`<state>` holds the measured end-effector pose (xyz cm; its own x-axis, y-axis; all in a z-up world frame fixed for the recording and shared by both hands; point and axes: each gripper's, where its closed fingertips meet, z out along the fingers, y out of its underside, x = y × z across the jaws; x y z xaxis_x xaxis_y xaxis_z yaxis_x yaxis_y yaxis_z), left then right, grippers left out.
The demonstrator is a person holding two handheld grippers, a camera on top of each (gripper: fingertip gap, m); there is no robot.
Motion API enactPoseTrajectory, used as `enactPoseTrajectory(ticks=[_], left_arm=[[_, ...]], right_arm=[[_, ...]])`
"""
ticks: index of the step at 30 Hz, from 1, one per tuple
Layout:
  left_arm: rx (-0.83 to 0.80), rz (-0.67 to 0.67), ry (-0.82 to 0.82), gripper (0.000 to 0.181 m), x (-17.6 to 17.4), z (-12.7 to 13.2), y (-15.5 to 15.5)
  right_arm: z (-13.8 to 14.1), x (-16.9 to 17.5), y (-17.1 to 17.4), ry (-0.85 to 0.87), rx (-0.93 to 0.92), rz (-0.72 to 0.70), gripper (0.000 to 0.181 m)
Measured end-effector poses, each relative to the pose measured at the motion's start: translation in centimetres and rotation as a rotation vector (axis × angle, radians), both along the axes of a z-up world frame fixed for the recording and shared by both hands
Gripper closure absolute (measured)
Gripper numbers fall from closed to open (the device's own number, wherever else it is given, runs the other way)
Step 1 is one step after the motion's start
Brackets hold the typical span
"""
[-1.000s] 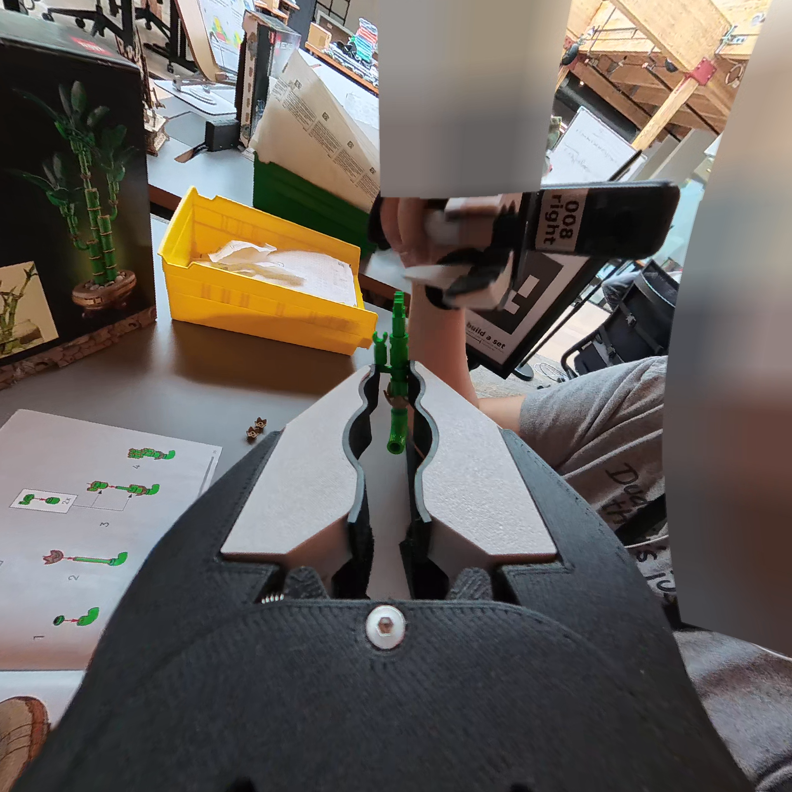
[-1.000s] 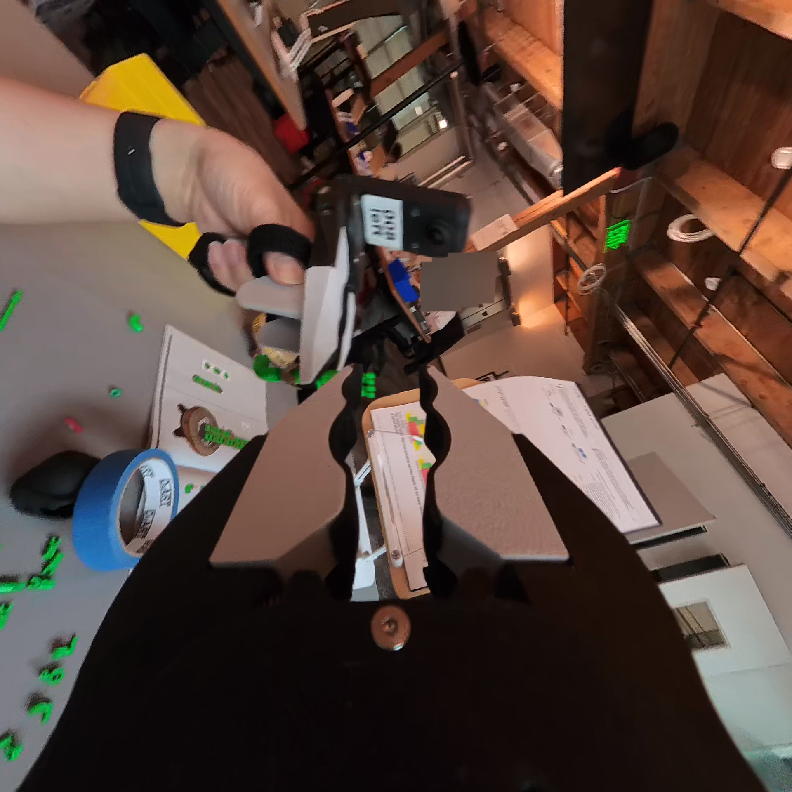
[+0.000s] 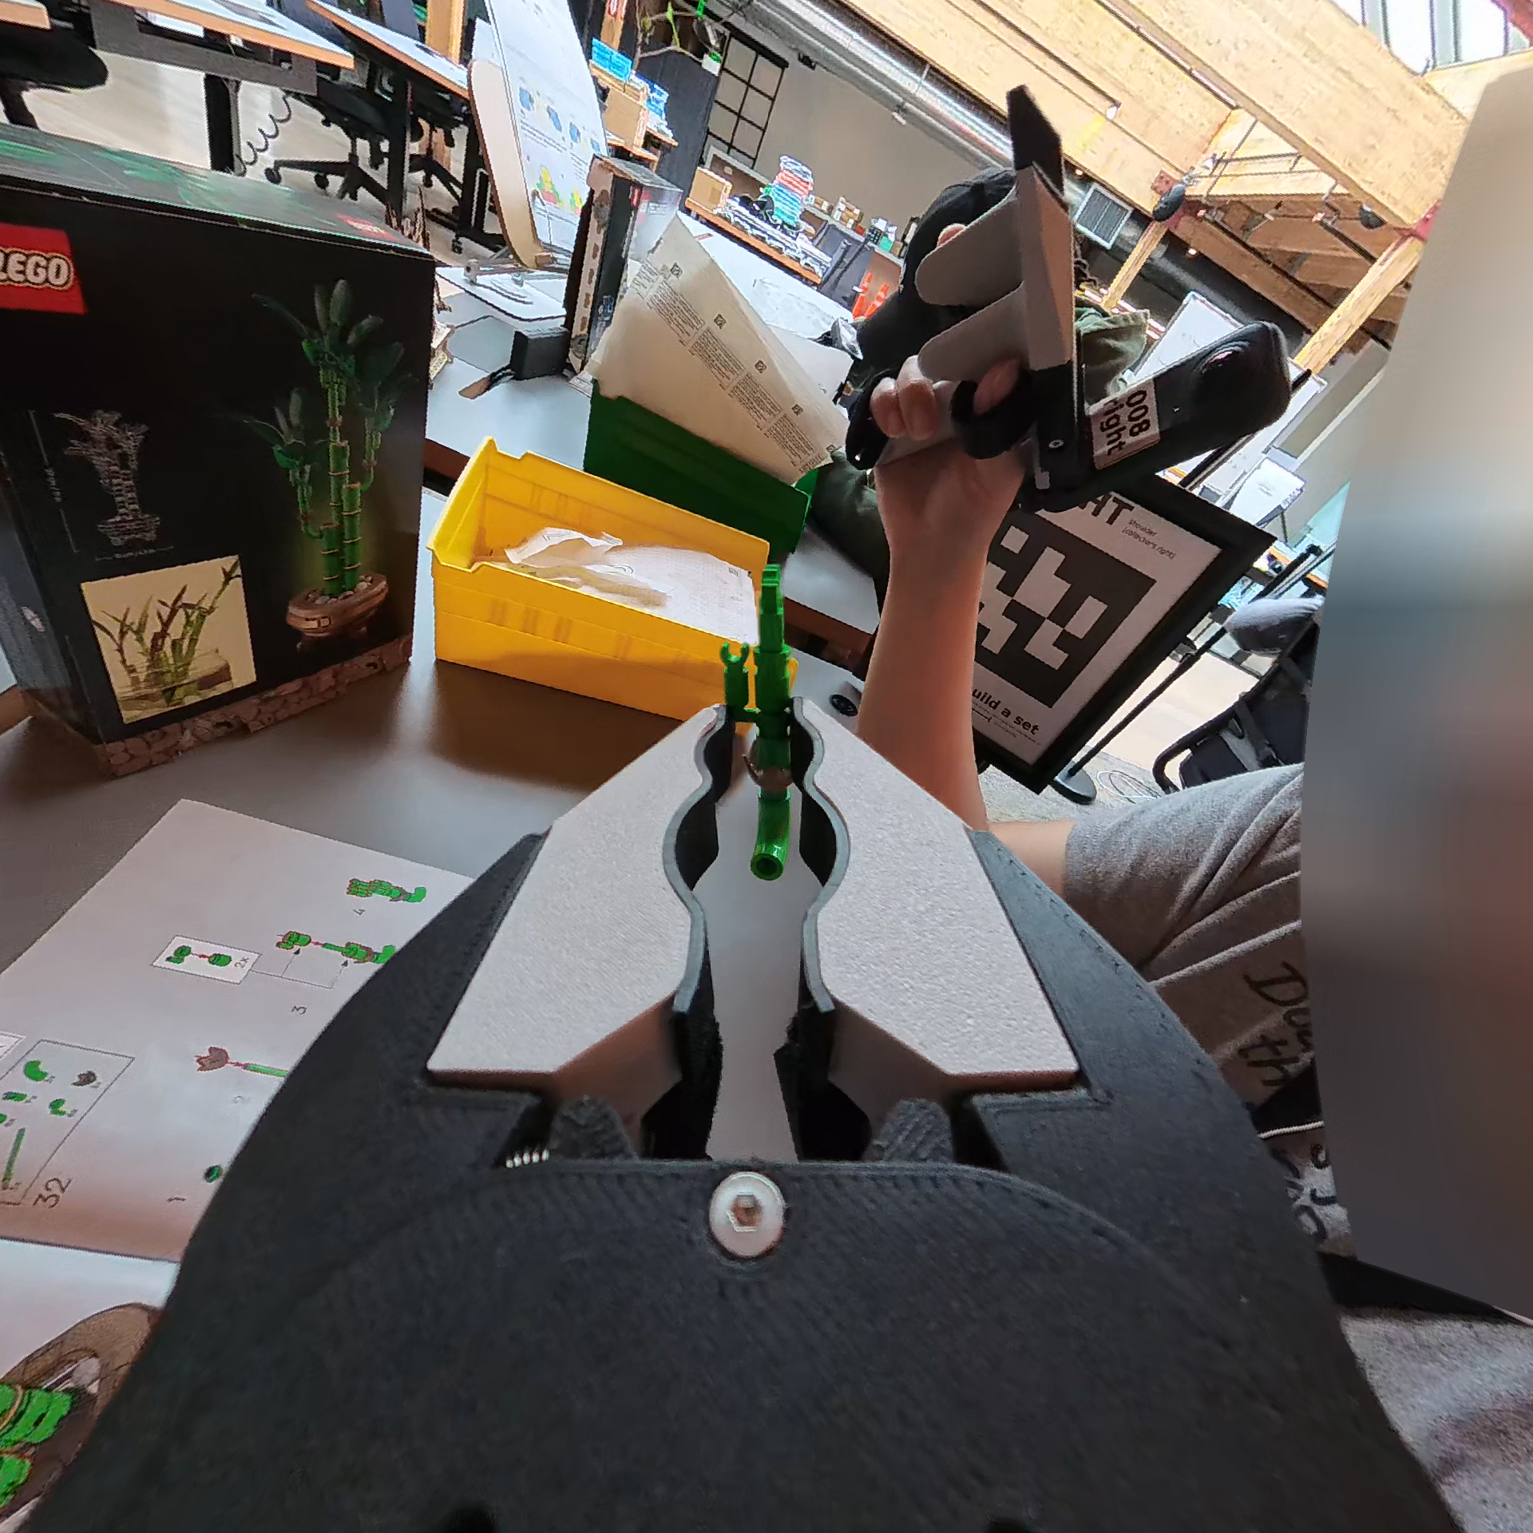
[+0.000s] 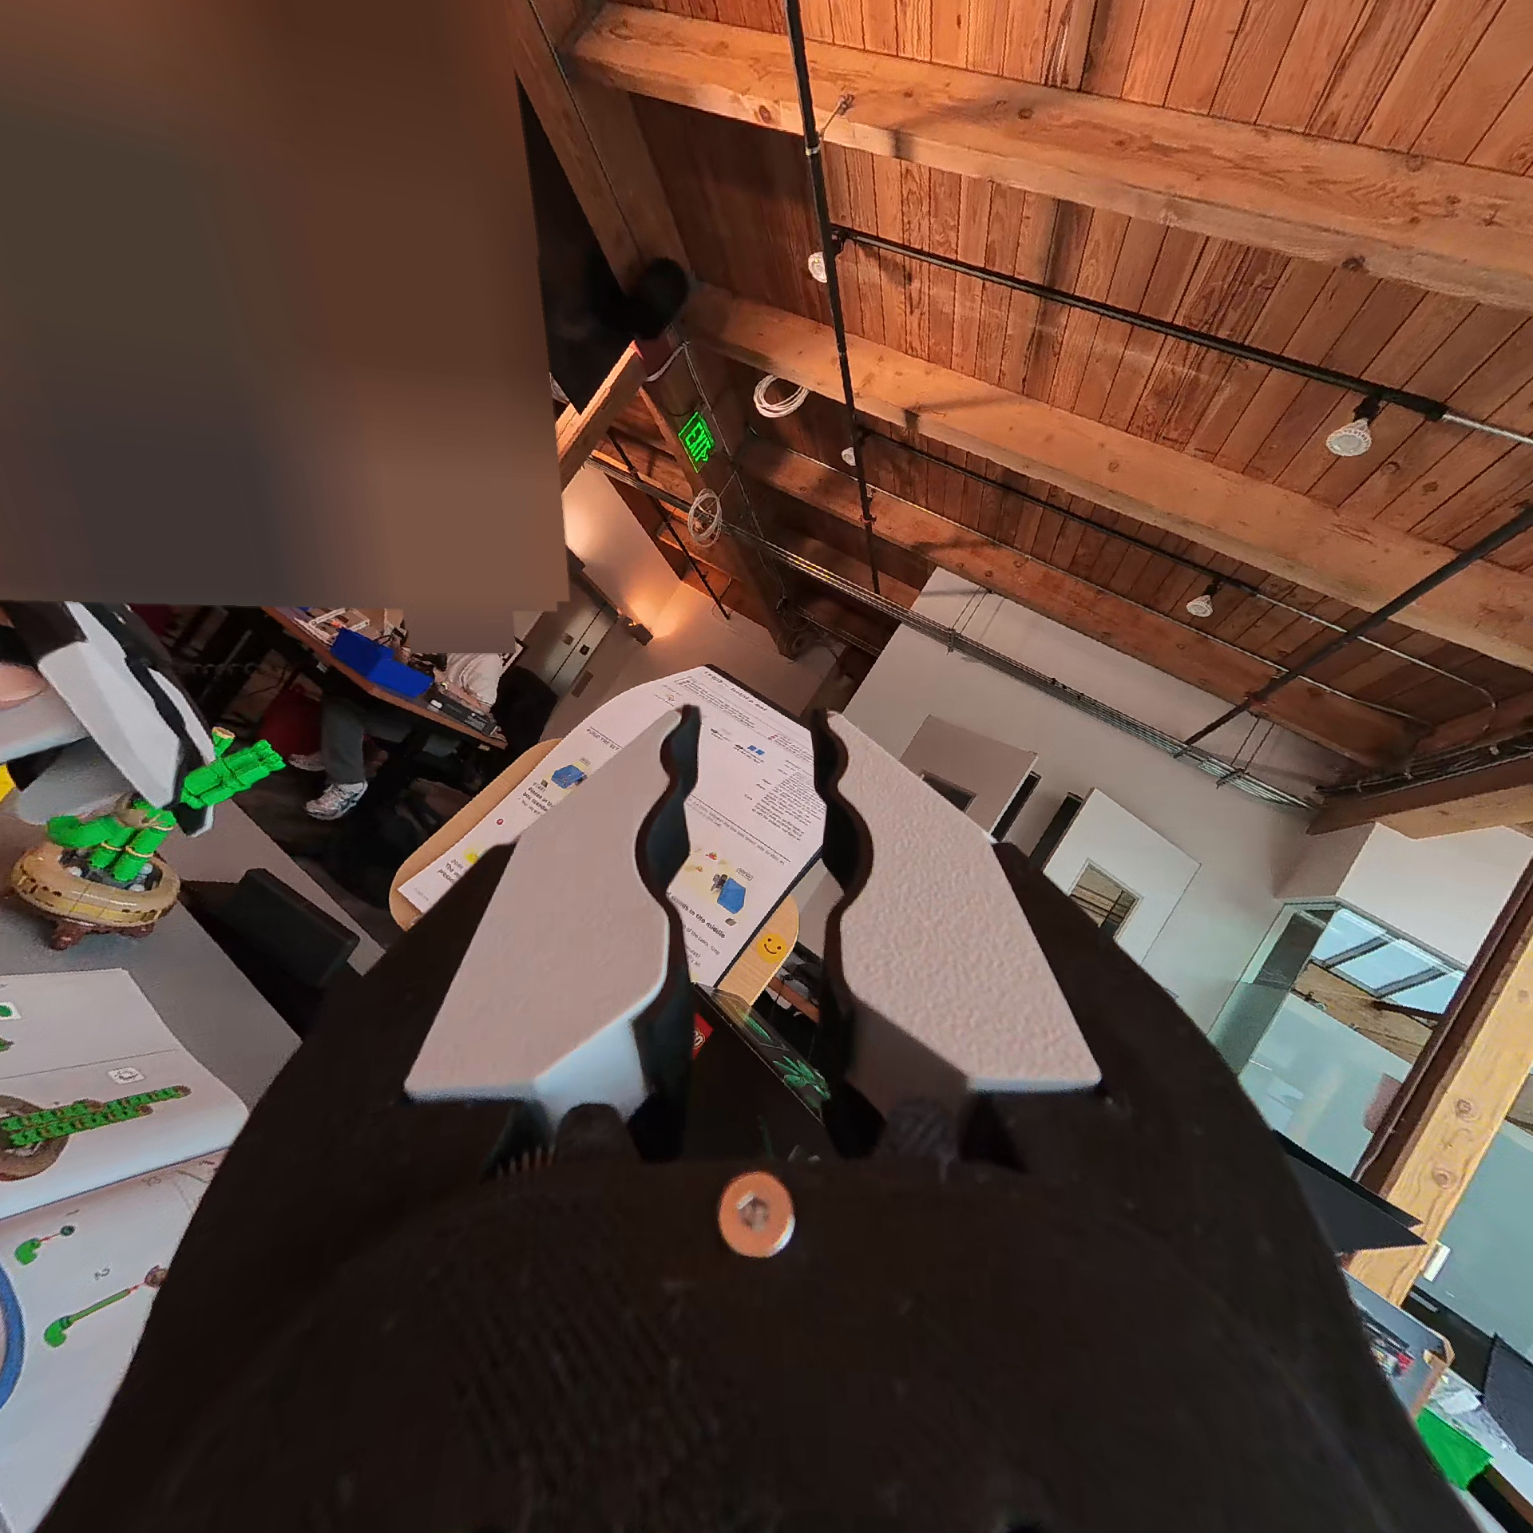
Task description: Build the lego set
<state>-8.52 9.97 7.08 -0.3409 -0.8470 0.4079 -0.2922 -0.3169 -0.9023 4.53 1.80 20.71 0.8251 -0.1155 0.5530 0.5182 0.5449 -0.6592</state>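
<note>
wooden beam ceiling (image 4: 1161, 166), track lights (image 4: 1348, 435), white walls (image 4: 1120, 747), office chairs (image 3: 332, 141), desks (image 3: 249, 33)

Writing present, none copied here.
- Black cardboard set box (image 3: 207, 464), upper left: red logo patch.
- White paper instruction booklet (image 3: 166, 995), lower left: step numerals.
- White sticker (image 3: 1124, 423) on black camera body, upper right: printed characters.
- Black-framed marker sign (image 3: 1070, 614), right: line of print.
- Green lit ceiling sign (image 4: 695, 440), upper centre.
</note>
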Motion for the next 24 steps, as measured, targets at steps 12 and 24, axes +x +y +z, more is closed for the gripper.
enactPoseTrajectory(ticks=[12, 24], left_arm=[[0.076, 0.082, 0.071, 0.17, 0.5, -1.5, 1.3], [0.143, 0.142, 0.086, 0.17, 0.9, -1.8, 2.0]], right_arm=[[-4.0, -4.2, 2.0, -0.267, -0.2, 0.06, 0.142], [-11.2, -12.8, 9.3, -0.499, -0.533, 0.139, 0.142]])
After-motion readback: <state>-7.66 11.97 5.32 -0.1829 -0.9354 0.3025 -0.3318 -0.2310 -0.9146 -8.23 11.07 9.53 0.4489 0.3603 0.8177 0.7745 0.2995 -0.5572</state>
